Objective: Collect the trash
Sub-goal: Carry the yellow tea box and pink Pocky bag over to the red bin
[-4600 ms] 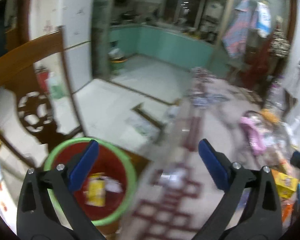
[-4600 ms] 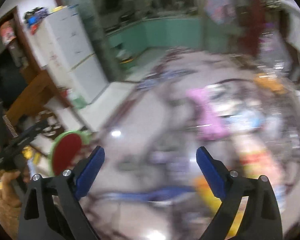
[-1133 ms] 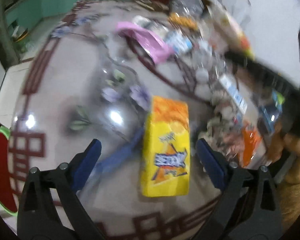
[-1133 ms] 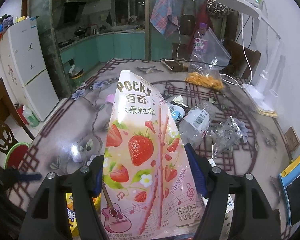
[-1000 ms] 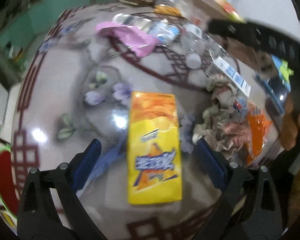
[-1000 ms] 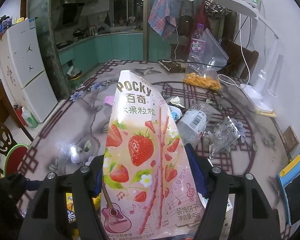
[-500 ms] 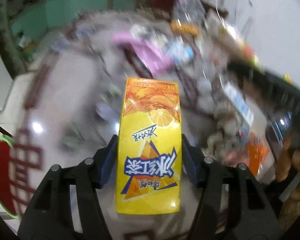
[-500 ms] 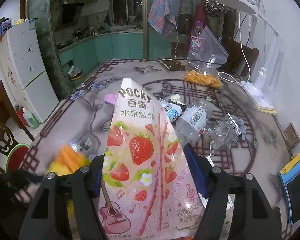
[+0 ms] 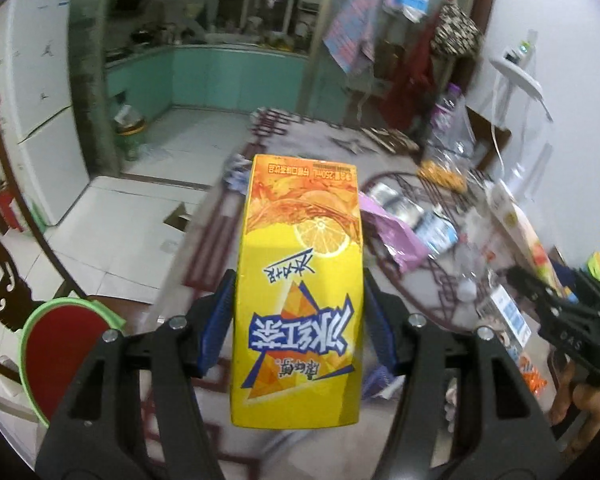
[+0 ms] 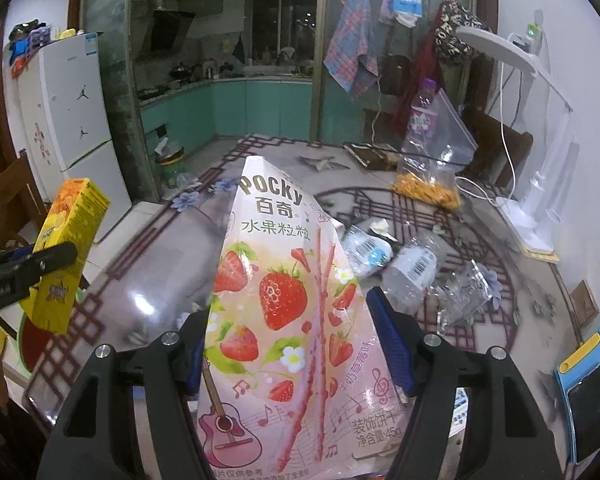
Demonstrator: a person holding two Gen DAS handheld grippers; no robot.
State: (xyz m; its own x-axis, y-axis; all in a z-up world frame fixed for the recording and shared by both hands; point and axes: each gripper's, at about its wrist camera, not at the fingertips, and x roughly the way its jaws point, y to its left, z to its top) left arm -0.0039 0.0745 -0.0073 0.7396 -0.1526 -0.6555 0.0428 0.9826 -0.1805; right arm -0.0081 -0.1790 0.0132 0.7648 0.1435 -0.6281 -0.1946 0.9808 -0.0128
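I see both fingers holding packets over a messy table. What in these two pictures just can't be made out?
- Red bin, left wrist view: its inside is cut off by the picture edge and the table rim.
- Table right behind the Pocky bag, right wrist view: hidden by the bag.
- Small wrappers beside the yellow drink carton, left wrist view: blurred, labels unreadable.
- Phone-like slab, right wrist view: cut off at the edge.

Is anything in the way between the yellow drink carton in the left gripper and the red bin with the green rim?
Nothing visible blocks it. The yellow drink carton is clamped in the left gripper, lifted off the glass-topped table. The red bin with the green rim sits lower left, beyond the table's edge, mouth open, beside a carved wooden chair.
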